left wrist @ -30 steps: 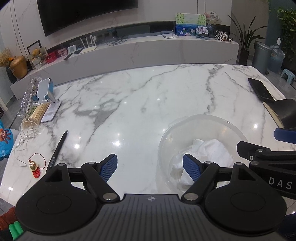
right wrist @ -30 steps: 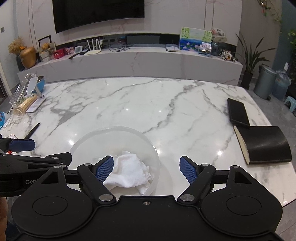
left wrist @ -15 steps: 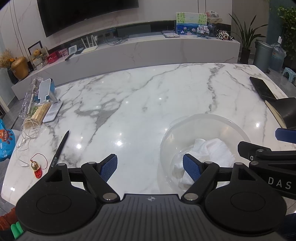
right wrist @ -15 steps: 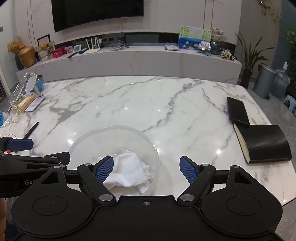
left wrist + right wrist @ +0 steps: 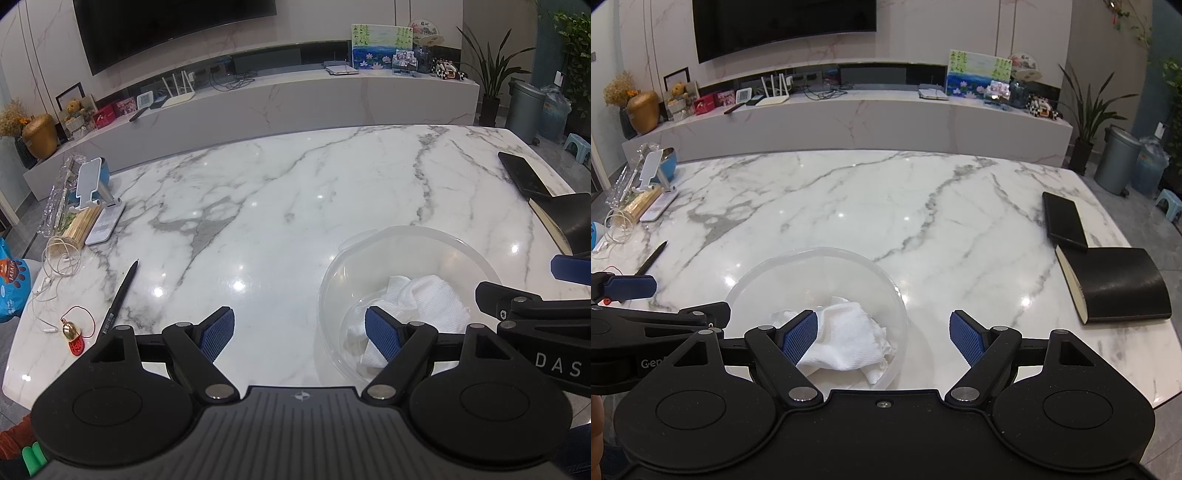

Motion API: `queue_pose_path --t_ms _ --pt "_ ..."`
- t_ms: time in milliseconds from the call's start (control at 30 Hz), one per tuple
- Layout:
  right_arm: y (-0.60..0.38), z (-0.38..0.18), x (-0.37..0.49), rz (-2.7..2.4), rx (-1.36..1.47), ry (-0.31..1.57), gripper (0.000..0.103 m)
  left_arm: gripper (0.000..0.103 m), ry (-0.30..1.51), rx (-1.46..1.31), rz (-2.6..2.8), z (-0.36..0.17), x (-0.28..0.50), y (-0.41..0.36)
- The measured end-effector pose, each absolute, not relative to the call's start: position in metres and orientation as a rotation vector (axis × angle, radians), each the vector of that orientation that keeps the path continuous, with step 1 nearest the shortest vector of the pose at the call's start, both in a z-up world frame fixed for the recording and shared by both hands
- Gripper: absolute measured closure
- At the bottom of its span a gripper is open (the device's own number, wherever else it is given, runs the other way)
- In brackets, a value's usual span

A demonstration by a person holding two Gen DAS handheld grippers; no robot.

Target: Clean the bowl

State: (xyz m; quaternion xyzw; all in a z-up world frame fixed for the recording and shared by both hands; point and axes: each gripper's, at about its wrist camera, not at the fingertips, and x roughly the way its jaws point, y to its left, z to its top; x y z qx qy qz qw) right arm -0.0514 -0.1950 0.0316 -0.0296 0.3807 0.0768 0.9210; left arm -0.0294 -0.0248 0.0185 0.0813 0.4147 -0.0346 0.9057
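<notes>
A clear plastic bowl [image 5: 413, 240] [image 5: 827, 258] stands on the white marble table near its front edge. A crumpled white cloth [image 5: 424, 299] [image 5: 849, 336] lies inside it. My left gripper [image 5: 299, 332] is open and empty, held above the table just left of the bowl, its right pad over the bowl's near rim. My right gripper [image 5: 882, 336] is open and empty, above the bowl's right side, its left pad over the cloth. Each gripper shows at the edge of the other's view.
A black pen [image 5: 120, 295], a red-and-gold charm [image 5: 72, 332], earphones [image 5: 55, 262], a phone stand [image 5: 92, 184] and skewers lie at the table's left. A black phone [image 5: 1063, 221] and a black notebook [image 5: 1119, 284] lie at the right.
Both views have shifted very slightly; the bowl and the cloth stay put. Both grippers stay open.
</notes>
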Motion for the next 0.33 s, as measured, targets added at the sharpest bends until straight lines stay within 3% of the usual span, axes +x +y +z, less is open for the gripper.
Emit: queue_pose_path --t_ms 333 --pt "-0.1921 0.031 -0.0528 0.152 -0.059 0.785 0.026 0.026 0.856 0.172 -0.071 0.0183 -0.0289 -0.026"
